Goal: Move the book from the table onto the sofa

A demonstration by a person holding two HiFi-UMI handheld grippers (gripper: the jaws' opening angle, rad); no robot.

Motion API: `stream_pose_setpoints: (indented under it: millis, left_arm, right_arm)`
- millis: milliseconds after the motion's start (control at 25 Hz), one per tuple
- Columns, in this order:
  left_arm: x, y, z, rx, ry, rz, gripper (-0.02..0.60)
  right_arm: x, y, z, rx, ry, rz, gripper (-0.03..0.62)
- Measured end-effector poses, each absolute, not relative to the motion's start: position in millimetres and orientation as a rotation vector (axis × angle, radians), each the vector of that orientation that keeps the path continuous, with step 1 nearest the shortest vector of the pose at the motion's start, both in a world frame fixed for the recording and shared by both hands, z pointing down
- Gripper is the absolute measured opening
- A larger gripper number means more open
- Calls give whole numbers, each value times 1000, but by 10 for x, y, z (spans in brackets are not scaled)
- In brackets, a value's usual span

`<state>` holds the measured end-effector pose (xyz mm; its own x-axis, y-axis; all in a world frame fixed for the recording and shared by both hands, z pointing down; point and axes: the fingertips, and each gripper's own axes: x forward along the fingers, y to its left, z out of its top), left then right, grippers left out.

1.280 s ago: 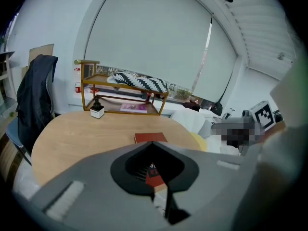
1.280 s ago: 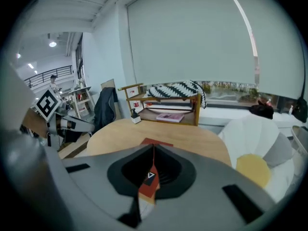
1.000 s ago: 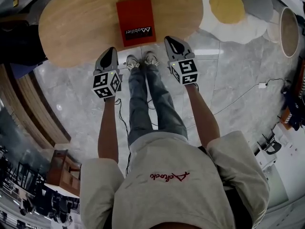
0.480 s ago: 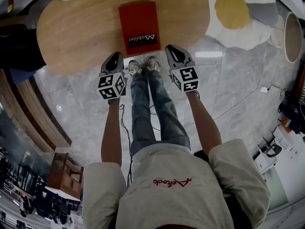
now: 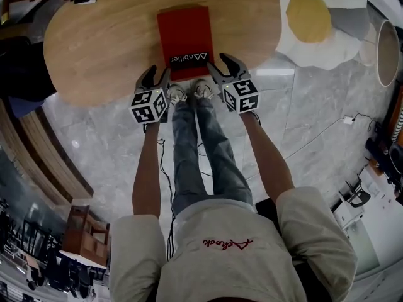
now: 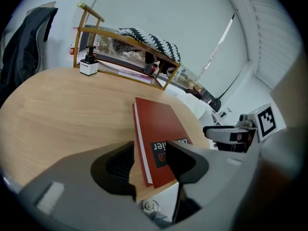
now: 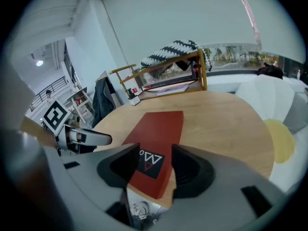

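A red book point(image 5: 184, 35) lies on the oval wooden table point(image 5: 94, 36), its near end at the table's front edge. My left gripper point(image 5: 157, 75) is at the book's near left corner, my right gripper point(image 5: 221, 65) at its near right corner. The jaws of both have just been opening and now stand open. In the left gripper view the book point(image 6: 159, 126) shows in the gap of the left gripper point(image 6: 150, 159), with no pad on it. In the right gripper view the book point(image 7: 156, 131) likewise shows in the gap of the right gripper point(image 7: 151, 165), untouched.
A white, egg-shaped seat with a yellow centre point(image 5: 315, 17) lies right of the table. A wooden rack point(image 6: 125, 57) with a striped cloth and a small white box point(image 6: 89, 67) stand at the table's far edge. A dark jacket point(image 6: 24, 47) hangs at the left. The person's shoes point(image 5: 186, 90) are at the table's front.
Both grippers have come down and forward to the book's near corners. Their jaws, shut in the earlier frames, now stand apart.
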<state>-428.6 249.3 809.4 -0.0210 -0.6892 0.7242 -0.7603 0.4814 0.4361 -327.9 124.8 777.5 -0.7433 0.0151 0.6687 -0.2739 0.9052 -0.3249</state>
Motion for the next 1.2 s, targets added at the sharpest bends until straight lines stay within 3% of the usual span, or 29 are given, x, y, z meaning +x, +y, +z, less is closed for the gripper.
stream_pose_setpoints:
  millis: [200,520,1200]
  left_arm:
    - [-4301,2429,8251,1248,-1708,88,235]
    - [-4252,2224,8474,1274,-1649,76,314]
    - [-4165,2023,8637,1316,-1607,82,314]
  right_arm:
    - [-3413,1226,8019,175,-2321,587,246]
    - [-3602,1177,8305,164,-2273,685,288]
    - [-3707,1191,8531,181,-2274,735,288]
